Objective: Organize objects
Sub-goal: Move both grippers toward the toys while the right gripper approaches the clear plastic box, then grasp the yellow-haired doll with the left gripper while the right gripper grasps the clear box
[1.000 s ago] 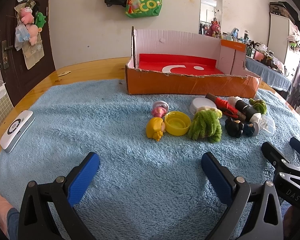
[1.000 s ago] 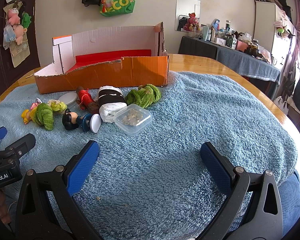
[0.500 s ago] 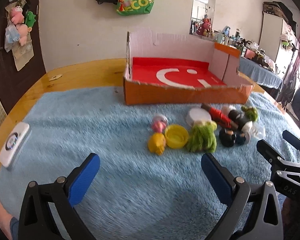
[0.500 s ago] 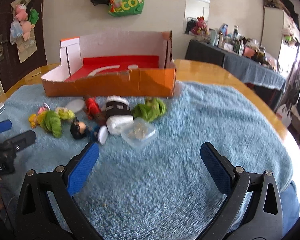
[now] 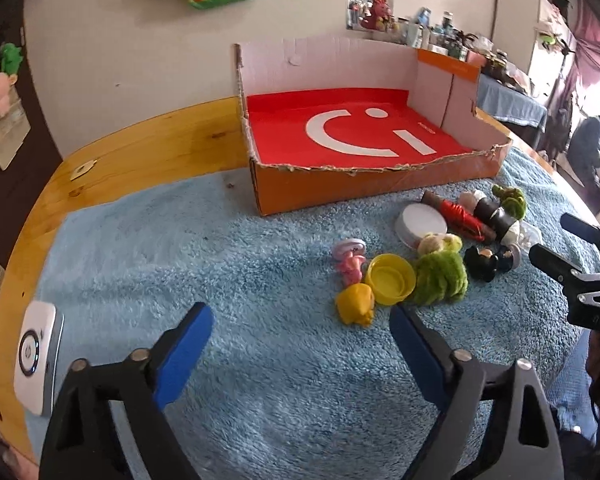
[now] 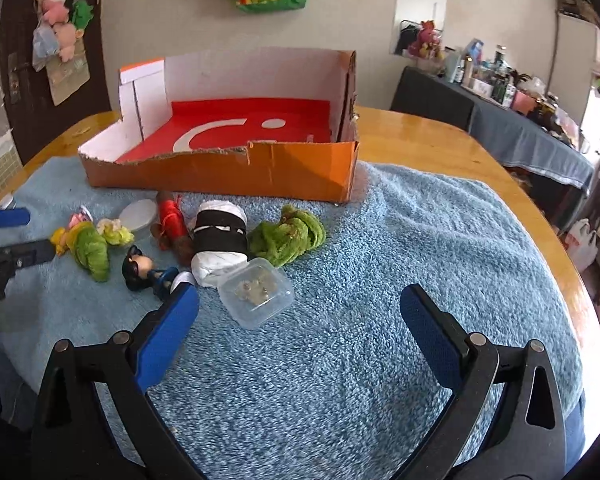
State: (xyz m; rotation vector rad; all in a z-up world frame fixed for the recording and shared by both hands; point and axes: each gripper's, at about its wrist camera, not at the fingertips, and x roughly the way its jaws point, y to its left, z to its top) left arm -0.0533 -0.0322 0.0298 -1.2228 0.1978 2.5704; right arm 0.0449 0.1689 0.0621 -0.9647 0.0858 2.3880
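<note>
An orange cardboard box (image 5: pixel 340 184) with a red floor stands open at the back of the blue towel (image 5: pixel 180 248). In front of it lie small toys: a yellow toy head (image 5: pixel 356 309), yellow cap (image 5: pixel 390 283), pink figure (image 5: pixel 350 266), green plush (image 5: pixel 440 278), white lid (image 5: pixel 422 220), and a black-and-white roll (image 6: pixel 220 236). A clear plastic case (image 6: pixel 256 292) lies beside it. My left gripper (image 5: pixel 298 320) hovers just short of the yellow head, jaws closing with nothing between them. My right gripper (image 6: pixel 300 300) is open over the towel, its left finger near the case.
A white device (image 5: pixel 36 364) lies at the left table edge. The wooden table (image 5: pixel 140 152) rims the towel. A cluttered side table (image 6: pixel 520 120) and a person (image 5: pixel 592 148) are at the far right. Bags hang on the wall.
Both views have risen and tipped, so more of the box's red floor shows. The left view rolled and its jaws narrowed a little. The toys have not moved.
</note>
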